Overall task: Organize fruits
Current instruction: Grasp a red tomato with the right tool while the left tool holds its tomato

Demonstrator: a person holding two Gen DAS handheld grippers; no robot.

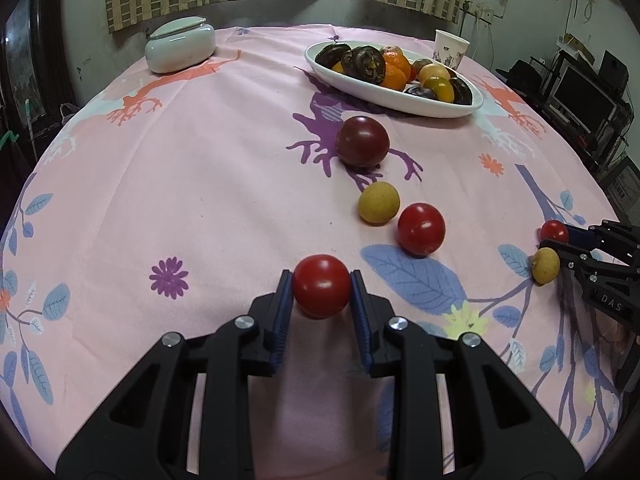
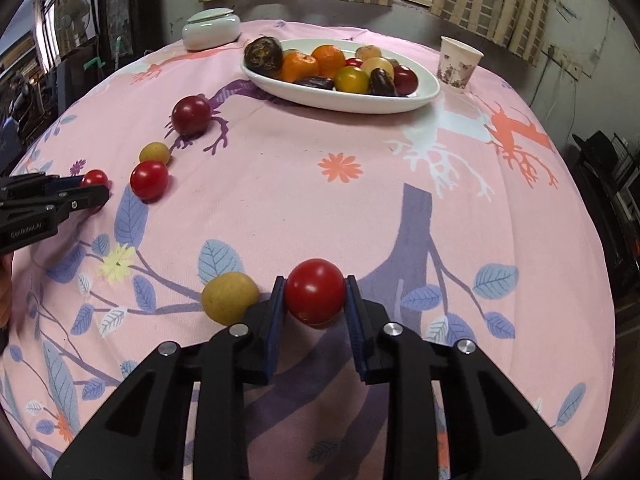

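While each claw grips a red fruit, loose fruit crowds the pink tablecloth (image 1: 200, 184). From the left gripper (image 1: 322, 286), clenched on a red tomato (image 1: 321, 285), a second red fruit (image 1: 421, 229), a yellow fruit (image 1: 378, 202) and a dark red plum (image 1: 362, 141) line up toward one o'clock, between it and the white fruit dish (image 1: 400, 100). A lidded ceramic jar (image 1: 180, 44) sits at eleven o'clock, a paper cup (image 1: 451, 48) beyond the dish. The right gripper (image 2: 315, 297) clamps another red tomato (image 2: 315, 297); a yellow longan (image 2: 229, 298) touches its left finger at nine o'clock. Both grippers point steeply down at the cloth. The hands holding them are almost wholly out of frame.
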